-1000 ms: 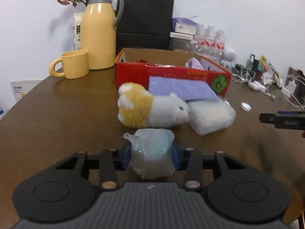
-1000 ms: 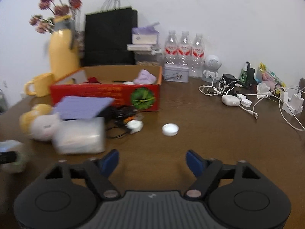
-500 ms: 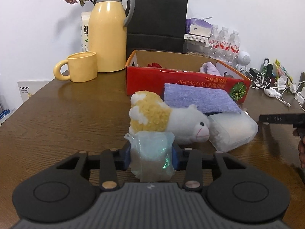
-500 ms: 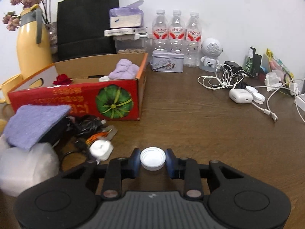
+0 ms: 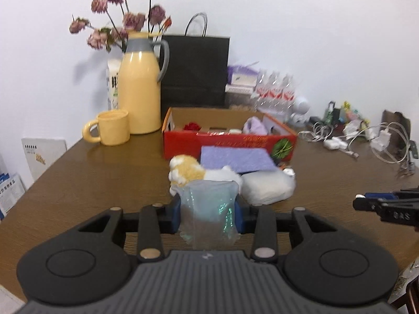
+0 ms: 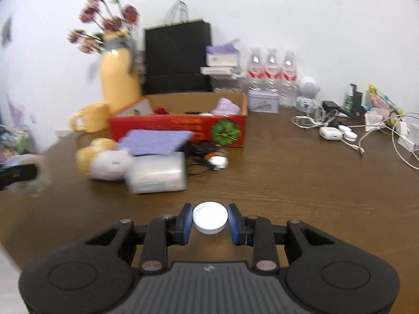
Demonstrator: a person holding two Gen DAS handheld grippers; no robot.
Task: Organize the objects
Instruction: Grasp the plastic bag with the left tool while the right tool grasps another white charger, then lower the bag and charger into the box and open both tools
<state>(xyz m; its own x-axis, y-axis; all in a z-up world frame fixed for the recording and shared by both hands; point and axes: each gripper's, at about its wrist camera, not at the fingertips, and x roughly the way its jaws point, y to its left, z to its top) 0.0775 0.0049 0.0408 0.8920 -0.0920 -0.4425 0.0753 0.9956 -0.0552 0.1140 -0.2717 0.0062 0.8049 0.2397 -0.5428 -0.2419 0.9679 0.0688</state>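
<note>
My left gripper (image 5: 208, 213) is shut on a small clear plastic bag (image 5: 209, 209) with pale green contents, held above the table's near side. My right gripper (image 6: 210, 219) is shut on a white bottle cap (image 6: 210, 217), lifted over the table; it also shows at the right edge of the left wrist view (image 5: 387, 209). The red cardboard box (image 5: 230, 144) stands open behind, with a purple cloth item (image 6: 226, 106) and a red flower inside. A plush toy (image 5: 196, 174), a purple cloth (image 5: 235, 158) and a white packet (image 5: 267, 187) lie in front of the box.
A yellow jug with flowers (image 5: 140, 96) and a yellow mug (image 5: 112, 127) stand at the back left, a black paper bag (image 5: 195, 70) behind the box. Water bottles (image 6: 271, 76), a tin, cables and chargers (image 6: 340, 130) crowd the back right. Black cables (image 6: 204, 151) lie beside the packet.
My right gripper closed on the white cap and drew back up from the table with it. My left gripper pulled back and rose with the plastic bag.
</note>
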